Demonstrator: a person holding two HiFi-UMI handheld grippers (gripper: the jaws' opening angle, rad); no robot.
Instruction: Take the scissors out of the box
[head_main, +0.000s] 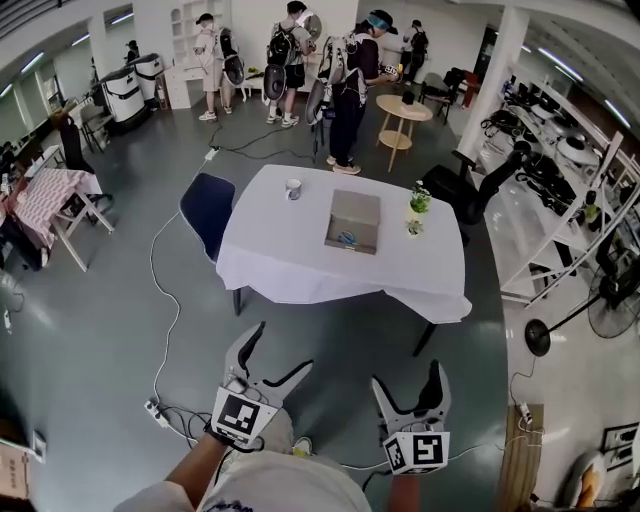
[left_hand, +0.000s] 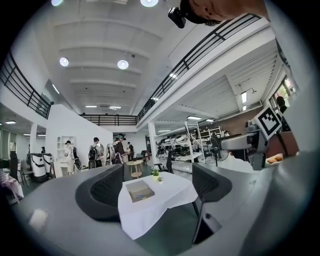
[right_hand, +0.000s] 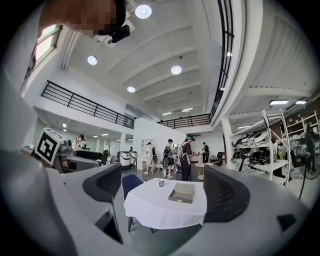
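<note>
A shallow grey box lies on a table under a white cloth, well ahead of me. Inside the box, near its front wall, a small blue shape shows, probably the scissors' handles. My left gripper and right gripper hang side by side over the floor, short of the table, both open with nothing between the jaws. In the left gripper view the box shows between the open jaws of the left gripper. The right gripper view frames the box between the jaws of the right gripper.
A cup and a small potted plant also stand on the table. A blue chair is at its left side. Cables trail across the floor. Several people stand behind, near a round wooden table. Shelves line the right.
</note>
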